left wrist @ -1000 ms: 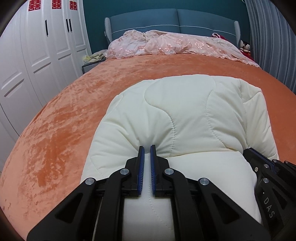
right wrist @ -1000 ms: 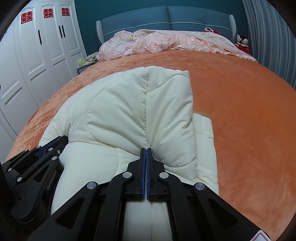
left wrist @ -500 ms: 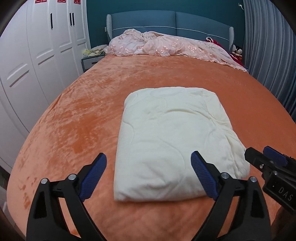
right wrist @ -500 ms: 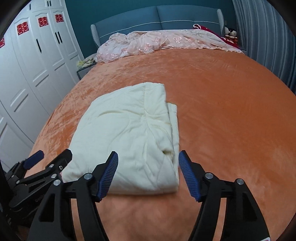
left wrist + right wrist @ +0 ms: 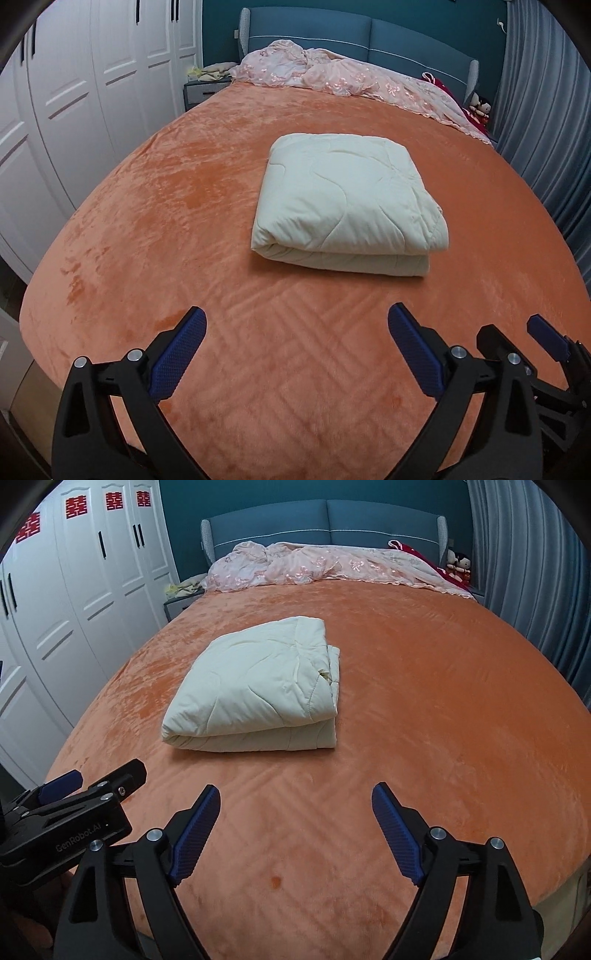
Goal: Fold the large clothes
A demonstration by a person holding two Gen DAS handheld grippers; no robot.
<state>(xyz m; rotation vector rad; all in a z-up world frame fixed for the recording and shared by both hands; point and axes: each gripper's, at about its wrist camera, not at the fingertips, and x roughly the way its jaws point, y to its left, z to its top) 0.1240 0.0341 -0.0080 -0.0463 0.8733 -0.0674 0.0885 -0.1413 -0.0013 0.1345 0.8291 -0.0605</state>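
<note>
A cream quilted garment [image 5: 347, 199] lies folded in a thick rectangle on the orange bedspread [image 5: 184, 206]; it also shows in the right wrist view [image 5: 255, 686]. My left gripper [image 5: 295, 325] is open and empty, well short of the garment's near edge, over the bedspread. My right gripper [image 5: 295, 801] is open and empty, also short of the garment. The right gripper shows at the lower right of the left wrist view [image 5: 513, 332], and the left gripper at the lower left of the right wrist view [image 5: 96, 779].
A pink lace cover [image 5: 332, 77] lies bunched at the blue headboard [image 5: 369, 33]. White wardrobe doors [image 5: 74, 92] stand along the left. Grey curtains [image 5: 546, 110] hang on the right. A small nightstand [image 5: 203, 92] stands at the bed's far left corner.
Both grippers were shut on the garment a second ago. They let go, opened wide and pulled back toward the bed's near edge. The garment now lies folded and flat.
</note>
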